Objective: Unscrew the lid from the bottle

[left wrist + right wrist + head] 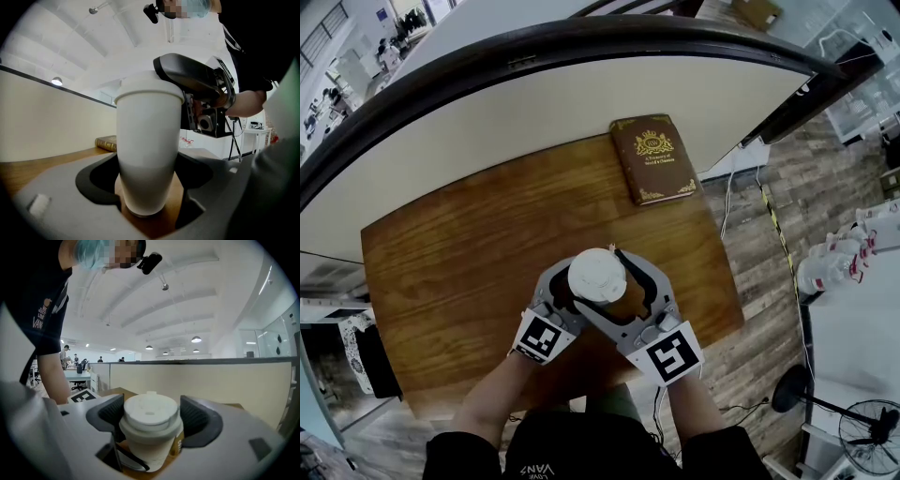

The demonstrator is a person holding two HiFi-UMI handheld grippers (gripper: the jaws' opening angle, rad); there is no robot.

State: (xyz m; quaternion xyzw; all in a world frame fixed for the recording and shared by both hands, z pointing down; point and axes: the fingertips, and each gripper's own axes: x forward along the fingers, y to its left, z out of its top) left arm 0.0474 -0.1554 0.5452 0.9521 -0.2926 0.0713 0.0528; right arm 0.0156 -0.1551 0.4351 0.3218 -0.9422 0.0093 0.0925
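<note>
Wooden table (469, 253): one book (654, 157), one bottle (149, 140); left gripper (147, 185) clamps body, right gripper (151, 416) clamps lid (597, 276).

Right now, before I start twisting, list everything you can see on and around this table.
table: one, brown wood, in front of the person.
bottle: one, white, upright on the table's near part.
lid: one, white, on the bottle's top.
book: one, brown with gold print, flat at the table's far right corner.
partition: one, cream with a dark rim, behind the table.
fan: one, black, on the floor at lower right.
left tongs: one, grey, closed on the bottle's lower body.
right tongs: one, grey, closed on the lid.
</note>
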